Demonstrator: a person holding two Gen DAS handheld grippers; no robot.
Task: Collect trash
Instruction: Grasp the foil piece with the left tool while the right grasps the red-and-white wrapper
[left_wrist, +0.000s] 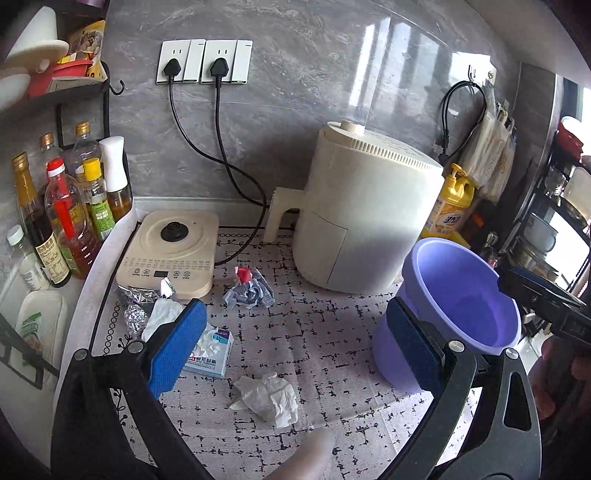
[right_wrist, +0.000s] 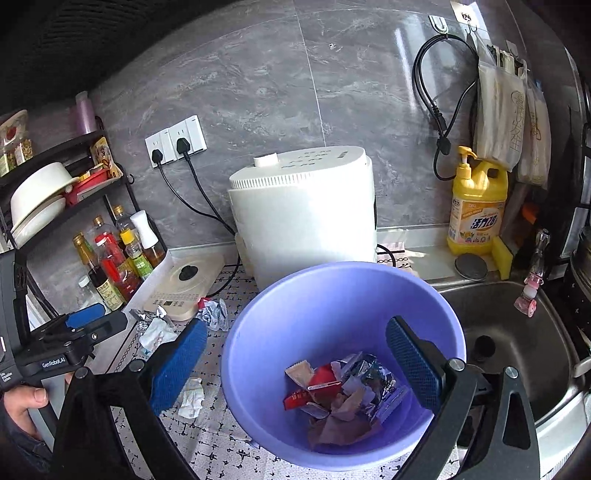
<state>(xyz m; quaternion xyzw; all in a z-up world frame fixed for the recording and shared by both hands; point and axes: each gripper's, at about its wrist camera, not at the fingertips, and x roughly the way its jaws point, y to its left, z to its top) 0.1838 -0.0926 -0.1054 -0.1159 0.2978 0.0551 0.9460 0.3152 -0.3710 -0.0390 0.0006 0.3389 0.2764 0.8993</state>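
Observation:
A purple bin (left_wrist: 461, 310) stands on the patterned mat (left_wrist: 314, 332); in the right wrist view the bin (right_wrist: 332, 291) holds several wrappers (right_wrist: 343, 395). On the mat lie a crumpled white tissue (left_wrist: 267, 398), a small white-and-blue box (left_wrist: 212, 354), a crumpled wrapper with a red bit (left_wrist: 249, 290), foil scraps (left_wrist: 138, 306) and another tissue (left_wrist: 162, 317). My left gripper (left_wrist: 295, 347) is open and empty above the mat, just behind the white tissue. My right gripper (right_wrist: 299, 365) is open and empty over the bin's mouth. The tissue also shows in the right wrist view (right_wrist: 192, 397).
A white air fryer (left_wrist: 365, 218) stands behind the bin, a cream induction base (left_wrist: 173, 251) at the left. Oil and sauce bottles (left_wrist: 62, 214) crowd the left corner under a rack. A steel sink (right_wrist: 517, 350) lies right of the bin, with a yellow detergent bottle (right_wrist: 476, 206).

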